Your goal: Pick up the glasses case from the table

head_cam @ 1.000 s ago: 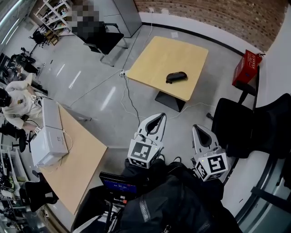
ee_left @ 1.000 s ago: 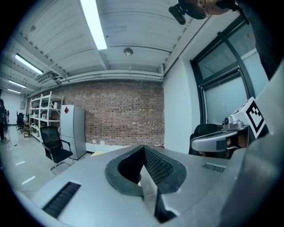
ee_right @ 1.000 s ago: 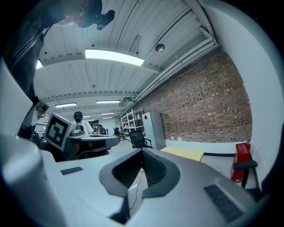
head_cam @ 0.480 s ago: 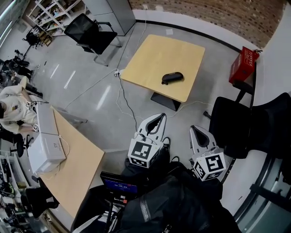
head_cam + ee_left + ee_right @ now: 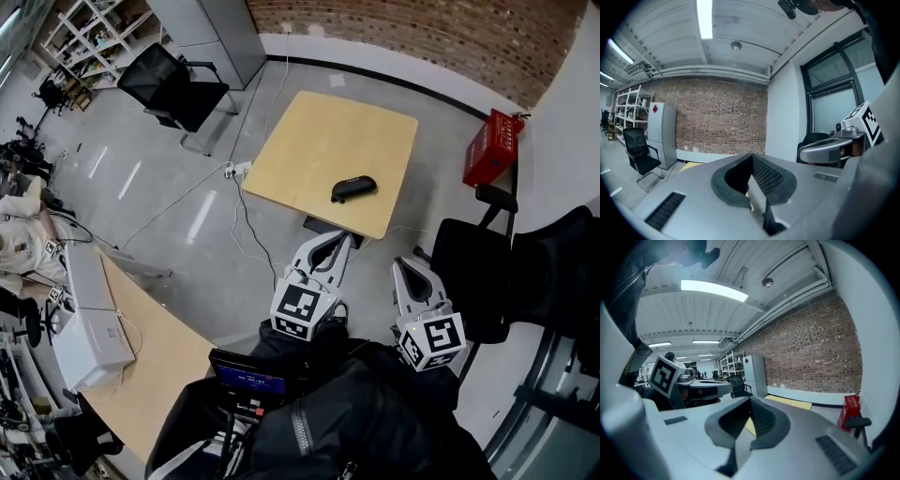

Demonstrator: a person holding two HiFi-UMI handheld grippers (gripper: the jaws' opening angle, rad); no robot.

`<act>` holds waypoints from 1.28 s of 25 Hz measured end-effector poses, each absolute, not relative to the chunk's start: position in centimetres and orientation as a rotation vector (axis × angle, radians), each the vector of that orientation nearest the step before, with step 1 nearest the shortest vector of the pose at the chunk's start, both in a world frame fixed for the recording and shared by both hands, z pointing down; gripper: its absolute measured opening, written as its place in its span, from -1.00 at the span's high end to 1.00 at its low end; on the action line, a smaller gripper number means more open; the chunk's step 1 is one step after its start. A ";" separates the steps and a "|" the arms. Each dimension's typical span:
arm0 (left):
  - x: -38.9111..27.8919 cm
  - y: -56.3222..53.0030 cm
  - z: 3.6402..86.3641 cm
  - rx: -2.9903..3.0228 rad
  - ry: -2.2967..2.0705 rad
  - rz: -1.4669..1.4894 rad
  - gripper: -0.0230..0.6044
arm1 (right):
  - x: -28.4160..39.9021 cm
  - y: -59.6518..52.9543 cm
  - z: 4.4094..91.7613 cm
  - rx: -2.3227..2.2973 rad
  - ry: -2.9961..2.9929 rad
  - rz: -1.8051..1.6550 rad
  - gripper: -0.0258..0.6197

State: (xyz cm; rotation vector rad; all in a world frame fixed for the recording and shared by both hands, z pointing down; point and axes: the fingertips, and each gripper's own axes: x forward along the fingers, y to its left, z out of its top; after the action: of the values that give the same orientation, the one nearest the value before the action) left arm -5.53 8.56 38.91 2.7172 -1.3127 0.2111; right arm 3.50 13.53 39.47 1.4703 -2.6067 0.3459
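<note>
A black glasses case [image 5: 353, 188] lies on the square wooden table [image 5: 309, 150] near its front right edge, in the head view. My left gripper [image 5: 343, 240] is shut and empty, its tip just short of the table's near edge. My right gripper [image 5: 405, 266] is also shut and empty, a little further back and to the right. In both gripper views the jaws meet at the tip; the case is hidden there, and only a slice of the table [image 5: 790, 402] shows past them.
A black office chair [image 5: 511, 272] stands close on the right, and a red crate [image 5: 488, 148] sits by the brick wall. Another chair [image 5: 173, 84] is at the far left. A second wooden table [image 5: 141, 361] with a white box [image 5: 89, 328] lies left. Cables [image 5: 239, 211] cross the floor.
Both grippers have come forward toward the square table, which now lies closer in the head view. Their jaws have stayed shut. The case has not moved on the table.
</note>
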 end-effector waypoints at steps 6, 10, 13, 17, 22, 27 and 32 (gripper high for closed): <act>-5.7 5.9 39.9 2.743 -1.223 0.236 0.93 | 2.6 10.9 39.8 1.499 -2.583 0.342 0.91; -6.1 4.8 40.4 2.753 -1.185 0.250 0.93 | 1.7 9.7 40.1 1.504 -2.572 0.348 0.91; -6.4 3.9 40.9 2.753 -1.169 0.258 0.93 | 0.9 8.9 40.5 1.493 -2.566 0.352 0.91; -6.9 3.2 41.4 2.758 -1.146 0.262 0.93 | 0.1 8.0 40.9 1.488 -2.554 0.360 0.91; -7.4 2.9 42.1 2.740 -1.138 0.262 0.93 | -0.7 8.0 41.4 1.463 -2.541 0.374 0.91; -6.9 2.9 43.0 2.723 -1.126 0.259 0.93 | -0.6 7.9 42.5 1.433 -2.528 0.410 0.91; -6.7 2.3 44.0 2.696 -1.151 0.284 0.93 | -0.4 6.6 43.5 1.383 -2.543 0.441 0.91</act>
State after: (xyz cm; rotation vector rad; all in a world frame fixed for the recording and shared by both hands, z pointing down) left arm -6.70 2.29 43.98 2.6959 -1.1505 0.2845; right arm -0.37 6.64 43.51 1.3831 -2.5426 0.4411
